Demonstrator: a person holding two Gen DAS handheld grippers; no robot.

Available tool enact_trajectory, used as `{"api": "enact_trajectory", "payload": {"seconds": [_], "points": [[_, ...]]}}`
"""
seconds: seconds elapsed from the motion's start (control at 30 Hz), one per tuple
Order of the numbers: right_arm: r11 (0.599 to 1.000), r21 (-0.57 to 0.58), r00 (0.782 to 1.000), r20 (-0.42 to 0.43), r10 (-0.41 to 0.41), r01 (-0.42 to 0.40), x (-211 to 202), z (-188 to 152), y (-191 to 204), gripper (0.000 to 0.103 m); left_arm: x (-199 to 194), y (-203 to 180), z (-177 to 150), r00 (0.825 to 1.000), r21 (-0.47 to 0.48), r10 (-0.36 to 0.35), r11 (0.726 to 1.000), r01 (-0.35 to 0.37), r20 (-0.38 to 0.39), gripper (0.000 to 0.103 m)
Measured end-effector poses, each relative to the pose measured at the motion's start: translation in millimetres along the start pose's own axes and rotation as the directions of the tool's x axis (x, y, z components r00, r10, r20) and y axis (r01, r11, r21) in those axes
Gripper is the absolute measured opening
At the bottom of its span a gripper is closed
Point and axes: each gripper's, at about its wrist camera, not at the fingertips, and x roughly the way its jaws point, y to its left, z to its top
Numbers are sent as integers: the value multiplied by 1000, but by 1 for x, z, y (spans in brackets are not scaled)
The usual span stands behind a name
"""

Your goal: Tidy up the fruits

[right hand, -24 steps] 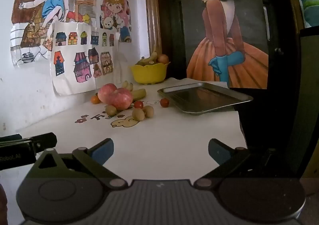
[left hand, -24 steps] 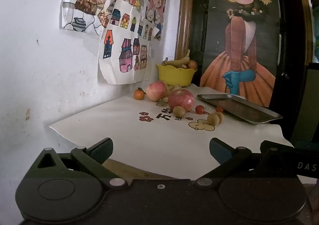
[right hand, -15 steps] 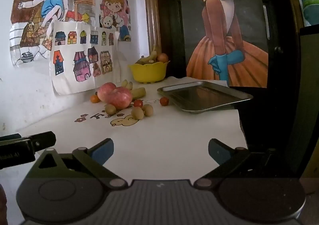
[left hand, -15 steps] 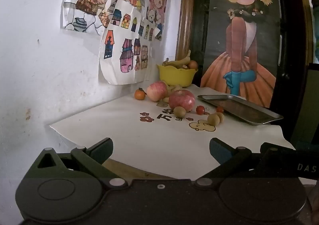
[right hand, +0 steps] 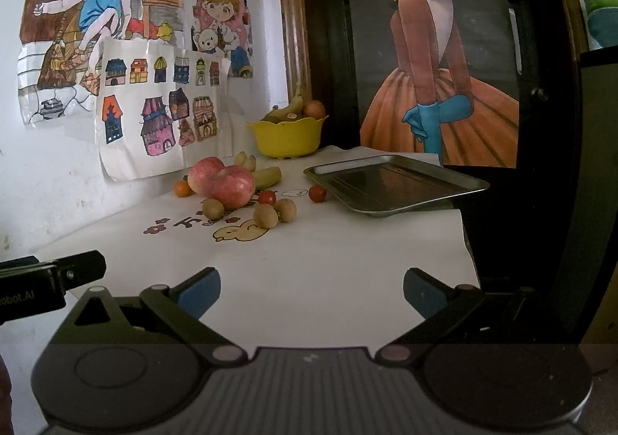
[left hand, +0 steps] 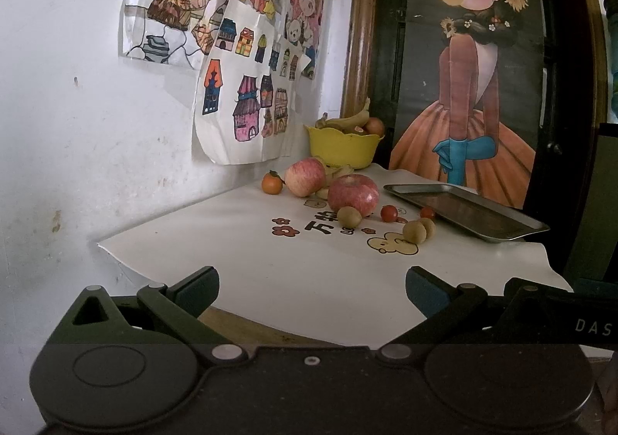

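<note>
Loose fruit lies on a white table mat: two red apples, a small orange, brown longans and two cherry tomatoes. A metal tray sits empty at the right. A yellow bowl with bananas stands at the back. My left gripper and my right gripper both hover open over the mat's near edge, well short of the fruit, with nothing between their fingers.
A white wall with children's drawings borders the table's left side. A dark framed panel with a painted girl stands behind the tray. A small banana lies behind the apples. The left gripper's finger shows at the right view's left edge.
Both views have shifted only slightly; the fruit sits a touch lower and closer in frame. Both grippers stay open and nothing on the table has moved.
</note>
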Motion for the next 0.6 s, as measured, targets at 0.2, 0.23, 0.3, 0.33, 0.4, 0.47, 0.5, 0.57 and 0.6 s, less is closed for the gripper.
{"api": "enact_trajectory", "payload": {"seconds": [0.2,0.23,0.3,0.33,0.4,0.47,0.5,0.57,0.6], "points": [[1000,1,1000,-1,1,-1,0,0,0,103,0,0,0,1000,0,0,1000,0,0,102],[1000,1,1000,-1,0,0,-1,0,0,103,0,0,0,1000,0,0,1000,0,0,102],[1000,1,1000,-2,1,-1,0,0,0,103,0,0,0,1000,0,0,1000,0,0,102],[1000,1,1000,-2,1,-1,0,-1,0,103,0,0,0,1000,0,0,1000,0,0,102],[1000,1,1000,-2,1,-1,0,-1,0,103,0,0,0,1000,0,0,1000,0,0,102],[1000,1,1000,-2,0,0,0,-1,1,103,0,0,0,1000,0,0,1000,0,0,102],[1000,1,1000,-2,0,0,1,-1,1,103,0,0,0,1000,0,0,1000,0,0,102],[1000,1,1000,-3,0,0,0,0,0,103,0,0,0,1000,0,0,1000,0,0,102],[1000,1,1000,-4,1,-1,0,0,-1,103,0,0,0,1000,0,0,1000,0,0,102]]}}
